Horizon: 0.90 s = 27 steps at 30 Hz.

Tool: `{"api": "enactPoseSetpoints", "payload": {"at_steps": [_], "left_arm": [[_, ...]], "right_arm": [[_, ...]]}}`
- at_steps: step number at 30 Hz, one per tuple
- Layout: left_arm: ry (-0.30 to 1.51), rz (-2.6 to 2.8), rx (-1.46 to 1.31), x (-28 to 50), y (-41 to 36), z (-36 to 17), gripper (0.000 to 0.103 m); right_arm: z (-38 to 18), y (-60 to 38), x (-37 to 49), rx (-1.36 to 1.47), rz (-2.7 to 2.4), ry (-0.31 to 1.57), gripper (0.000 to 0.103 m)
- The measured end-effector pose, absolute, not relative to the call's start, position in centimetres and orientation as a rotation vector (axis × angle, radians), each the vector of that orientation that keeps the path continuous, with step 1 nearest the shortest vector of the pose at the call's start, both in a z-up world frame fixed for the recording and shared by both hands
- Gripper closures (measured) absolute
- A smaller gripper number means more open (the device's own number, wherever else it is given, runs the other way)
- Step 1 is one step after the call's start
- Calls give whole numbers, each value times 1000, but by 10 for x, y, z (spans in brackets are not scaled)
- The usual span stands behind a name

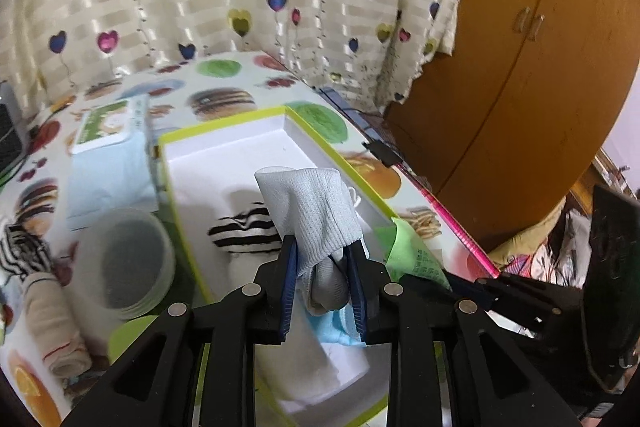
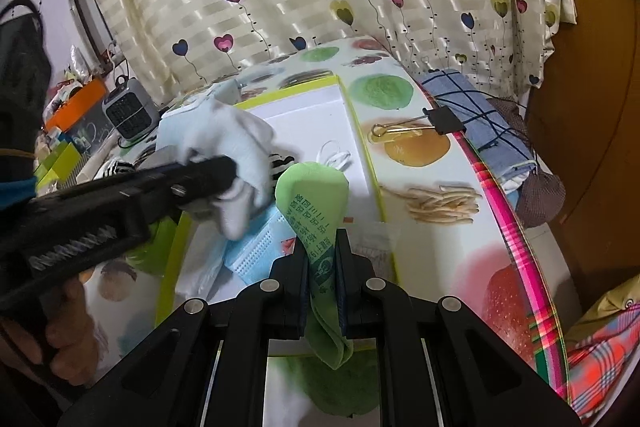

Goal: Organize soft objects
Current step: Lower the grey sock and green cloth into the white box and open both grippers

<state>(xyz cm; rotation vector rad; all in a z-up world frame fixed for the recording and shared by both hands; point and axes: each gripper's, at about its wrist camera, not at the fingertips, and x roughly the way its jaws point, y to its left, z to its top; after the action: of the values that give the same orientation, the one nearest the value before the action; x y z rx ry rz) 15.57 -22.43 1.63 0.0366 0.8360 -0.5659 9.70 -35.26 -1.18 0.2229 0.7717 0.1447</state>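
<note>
My left gripper [image 1: 323, 251] is shut on a pale grey sock [image 1: 310, 211] and holds it above the white box with a lime rim [image 1: 248, 147]. A striped black-and-white sock [image 1: 244, 227] and a blue face mask [image 1: 336, 331] lie inside the box. My right gripper [image 2: 322, 247] is shut on a green cloth with printed text [image 2: 312, 195], held over the box's near end [image 2: 304, 111]. The left gripper [image 2: 208, 175] with its grey sock [image 2: 240, 151] shows at left in the right wrist view.
A round translucent tub [image 1: 128, 263], a rolled beige towel [image 1: 52, 327], another striped sock [image 1: 20, 251] and a light blue pack with a green-and-white box [image 1: 108, 155] lie left of the box. A binder clip [image 2: 444, 121] and folded blue plaid cloth [image 2: 480, 119] sit at the table's right edge.
</note>
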Motion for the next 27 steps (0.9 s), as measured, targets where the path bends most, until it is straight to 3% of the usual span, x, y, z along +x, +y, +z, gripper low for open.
{"api": "enactPoseSetpoints", "payload": {"at_steps": [10, 27], "left_arm": [[795, -600, 38, 151, -220, 26, 66], [783, -530, -49, 146, -172, 32, 65]], "right_arm": [[-1, -357, 97, 224, 120, 740, 91], [-7, -334, 158, 140, 158, 774, 89]]}}
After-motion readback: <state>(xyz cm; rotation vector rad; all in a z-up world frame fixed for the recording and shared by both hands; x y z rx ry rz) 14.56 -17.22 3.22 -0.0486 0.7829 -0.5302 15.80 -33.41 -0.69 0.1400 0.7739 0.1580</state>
